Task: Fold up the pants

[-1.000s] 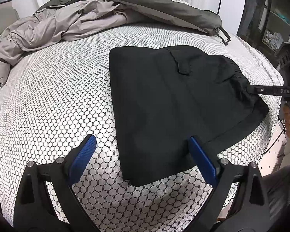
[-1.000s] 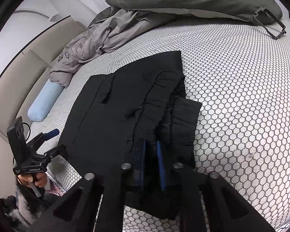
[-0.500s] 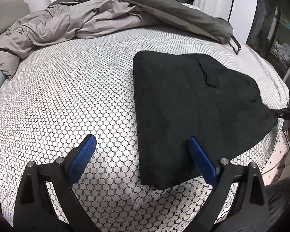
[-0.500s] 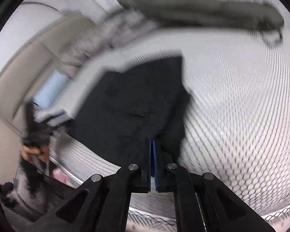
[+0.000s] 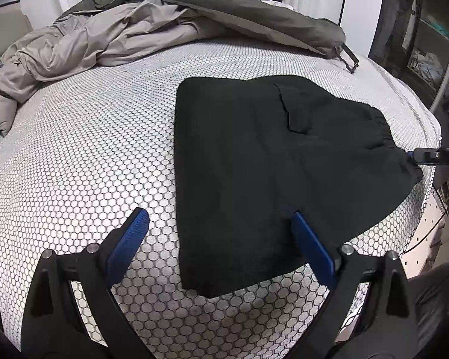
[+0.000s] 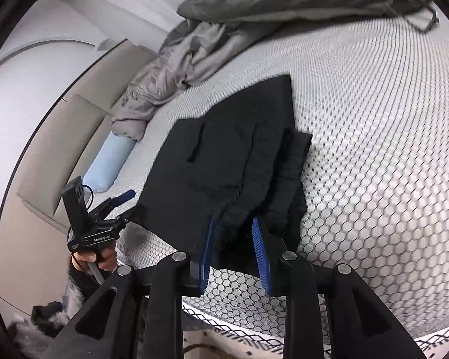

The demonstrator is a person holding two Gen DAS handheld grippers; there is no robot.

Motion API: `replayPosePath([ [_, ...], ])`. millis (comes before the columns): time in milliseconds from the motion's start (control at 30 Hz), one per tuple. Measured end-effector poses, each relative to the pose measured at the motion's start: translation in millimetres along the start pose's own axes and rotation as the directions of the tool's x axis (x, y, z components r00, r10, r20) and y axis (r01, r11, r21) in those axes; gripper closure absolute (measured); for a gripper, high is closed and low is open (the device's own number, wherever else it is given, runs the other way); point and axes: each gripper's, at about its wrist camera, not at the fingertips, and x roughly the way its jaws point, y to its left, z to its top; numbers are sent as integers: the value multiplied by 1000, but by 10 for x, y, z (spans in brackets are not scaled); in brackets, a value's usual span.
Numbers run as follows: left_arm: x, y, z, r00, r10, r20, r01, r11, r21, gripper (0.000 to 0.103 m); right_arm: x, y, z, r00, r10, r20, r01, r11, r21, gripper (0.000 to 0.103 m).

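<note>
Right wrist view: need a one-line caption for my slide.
Right gripper, jaws just opened, straddles the waistband edge of folded black pants lying on a honeycomb-patterned bed.

Left gripper [image 5: 218,236]: I hold it tilted down, jaws spread wide, nothing between the pads.
Right gripper [image 6: 233,254]: my jaws have just been opening, pads parted, cloth edge loosely between them.
Left hand [image 6: 97,258]: wrapped round the handle.

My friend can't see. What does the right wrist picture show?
Folded black pants lie on a honeycomb-patterned bed, their gathered edge between the parted blue fingers of the right tool, whose jaws have just been opening. The left tool waits at left, grey bedding behind.
</note>
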Motion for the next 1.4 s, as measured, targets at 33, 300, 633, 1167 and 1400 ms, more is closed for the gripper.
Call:
replayPosePath([
  [33,16,-18,3,1000,0,-3,0,1000,5,7,30,-5,6,1000,6,0,-6,1000,11,77],
  [300,45,-79,-7,1000,-5,-8,5,1000,18,7,214,254,-1,998,56,-19,-57,998,-31,77],
  [633,-64,134,19,1000,-22,22,23,998,-59,7,-80,507,-70,999,-22,45,31,979,-203,98],
  [1167,164,51,-3,1000,-6,-31,5,999,-36,7,-76,-227,195,984,-93,151,83,994,72,65],
  [1400,240,41,-26,999,-20,-50,19,999,-33,7,125,-355,501,976,-93,196,71,991,116,94],
])
